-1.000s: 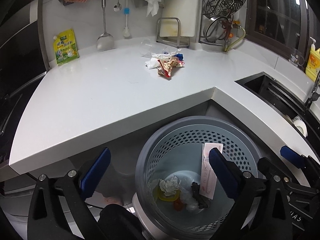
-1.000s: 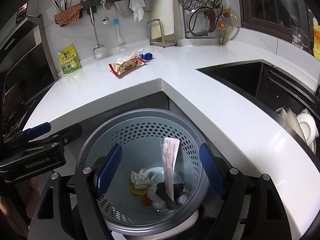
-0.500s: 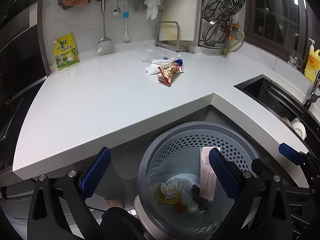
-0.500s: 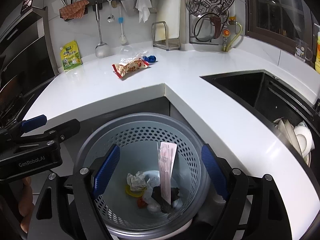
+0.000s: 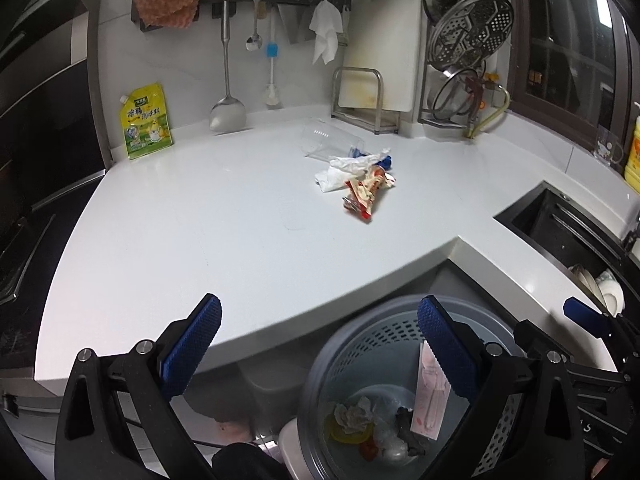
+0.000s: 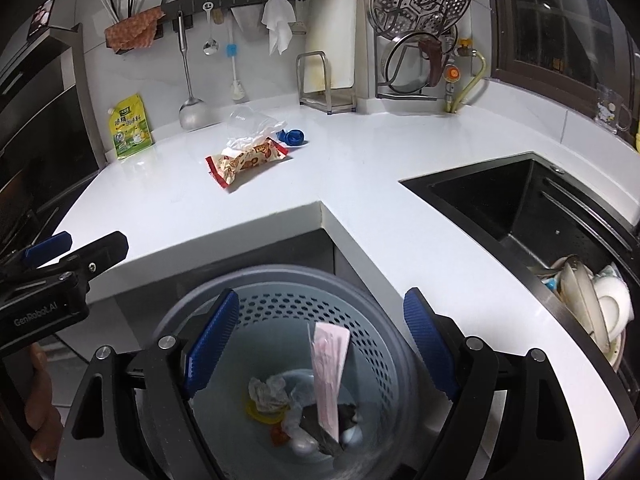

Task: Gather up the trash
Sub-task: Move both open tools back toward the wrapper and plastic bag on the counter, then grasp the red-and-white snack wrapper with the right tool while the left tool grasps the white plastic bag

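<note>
A grey perforated trash bin (image 5: pixel 360 332) (image 6: pixel 280 284) stands on the floor in the counter's inner corner. In it lie a pink packet (image 6: pixel 330 364), crumpled paper (image 6: pixel 268 394) and other scraps. On the white counter (image 5: pixel 224 216) sits a pile of trash: a red-and-yellow snack wrapper (image 5: pixel 366 190) (image 6: pixel 248 160), white tissue (image 5: pixel 336 174), a clear plastic cup (image 5: pixel 326 140) (image 6: pixel 244 118) and a blue piece (image 6: pixel 292 136). My left gripper (image 5: pixel 320 340) is open and empty at the counter's front edge. My right gripper (image 6: pixel 322 336) is open and empty above the bin.
A black sink (image 6: pixel 520 208) with dishes (image 6: pixel 592 308) lies to the right. A yellow pouch (image 5: pixel 146 120), hanging utensils (image 5: pixel 228 60), a cutting board rack (image 5: pixel 364 100) and a steamer rack (image 5: pixel 468 40) line the back wall. A dark stove (image 5: pixel 16 248) sits at left.
Both grippers have risen and tilted up from the bin toward the counter. The bin has dropped lower in both views and the trash pile sits closer to centre. Both stay open.
</note>
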The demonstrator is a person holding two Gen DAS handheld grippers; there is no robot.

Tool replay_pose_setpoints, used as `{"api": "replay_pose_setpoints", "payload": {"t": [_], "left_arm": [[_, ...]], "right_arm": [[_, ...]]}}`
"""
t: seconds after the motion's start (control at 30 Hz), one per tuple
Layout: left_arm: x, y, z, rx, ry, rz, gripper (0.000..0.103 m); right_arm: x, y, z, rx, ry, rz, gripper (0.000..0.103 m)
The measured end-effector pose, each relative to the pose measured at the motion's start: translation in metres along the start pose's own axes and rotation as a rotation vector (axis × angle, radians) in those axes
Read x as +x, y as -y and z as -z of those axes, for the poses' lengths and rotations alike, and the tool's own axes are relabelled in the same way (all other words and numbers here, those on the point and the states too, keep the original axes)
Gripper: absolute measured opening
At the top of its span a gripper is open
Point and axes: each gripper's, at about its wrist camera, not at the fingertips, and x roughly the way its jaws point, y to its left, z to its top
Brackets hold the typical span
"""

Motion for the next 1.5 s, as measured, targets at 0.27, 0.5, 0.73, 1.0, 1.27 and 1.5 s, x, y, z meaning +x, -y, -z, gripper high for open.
{"api": "replay_pose_setpoints", "payload": {"t": [0.27, 0.5, 0.73, 1.0, 1.27, 1.5], "left_arm": [[0.028, -0.027, -0.023, -0.052, -0.009, -0.011, 0.097], [0.045, -0.05, -0.04, -0.074, 0.005, -0.033, 0.097], [0.066, -0.064, -0.045, -0.071, -0.033, -0.042, 0.097], [0.076, -0.072, -0.054, -0.073, -0.05, -0.035, 0.096], [0.083, -0.071, -0.061, -0.069, -0.04, -0.031, 0.096], [0.087, -0.067, -0.068, -0.068, -0.036, -0.027, 0.096]], "right_arm": [[0.035, -0.008, -0.041, 0.057, -0.032, 0.006, 0.081], [0.071, -0.031, -0.081, 0.054, -0.053, 0.003, 0.081], [0.104, -0.058, -0.11, 0.028, -0.063, -0.002, 0.081], [0.144, -0.065, -0.134, 0.086, -0.099, -0.016, 0.081], [0.174, -0.068, -0.136, 0.093, -0.172, 0.024, 0.08], [0.176, -0.068, -0.136, 0.079, -0.167, -0.014, 0.06]]}}
